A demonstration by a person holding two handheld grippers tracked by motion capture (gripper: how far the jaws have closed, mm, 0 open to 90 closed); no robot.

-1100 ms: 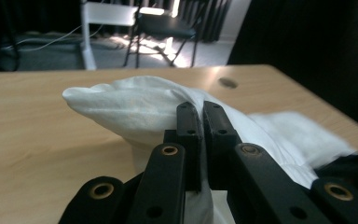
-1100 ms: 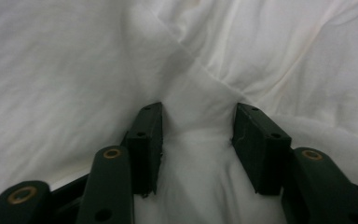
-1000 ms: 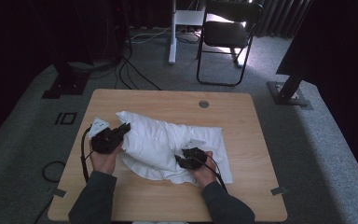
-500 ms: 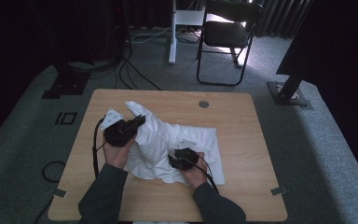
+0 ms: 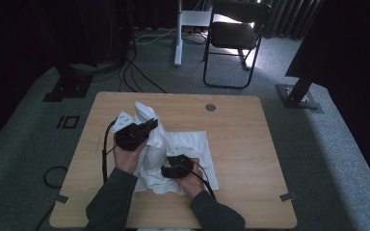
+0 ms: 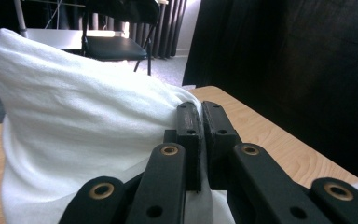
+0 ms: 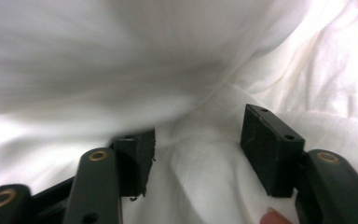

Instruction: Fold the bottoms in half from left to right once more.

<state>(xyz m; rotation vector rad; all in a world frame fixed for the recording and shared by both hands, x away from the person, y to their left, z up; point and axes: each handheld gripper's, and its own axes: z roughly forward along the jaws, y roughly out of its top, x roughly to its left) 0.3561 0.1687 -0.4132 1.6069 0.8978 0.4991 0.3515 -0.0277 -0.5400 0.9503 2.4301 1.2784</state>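
Nearest the person, the right gripper [image 5: 169, 169] is seen low on the white cloth [image 5: 183, 149], at the near part of the heap. In the right gripper view its jaws stand apart with a soft ridge of cloth [image 7: 200, 154] between them; the pads are not pressed on it, and the jaws have just been opening, so no hold is judged on this side.

Further in, the left gripper [image 5: 150, 126] is raised above the table [image 5: 250, 144]. In the left gripper view its jaws are clamped together on a pinch of cloth [image 6: 74, 116], which hangs from them as a peaked, bunched fold. In the high view that lifted peak stands over the left part of the cloth, while the remainder lies crumpled and partly flat on the tabletop, roughly mid-table and toward the person's side.

Beyond the table a black chair [image 5: 236, 38] is noted on the carpet.

Progress is judged early: one corner or edge has been gathered and lifted, but no neat fold is laid. A fresh hold by the right gripper and the spreading or folding of the cloth appear outstanding.
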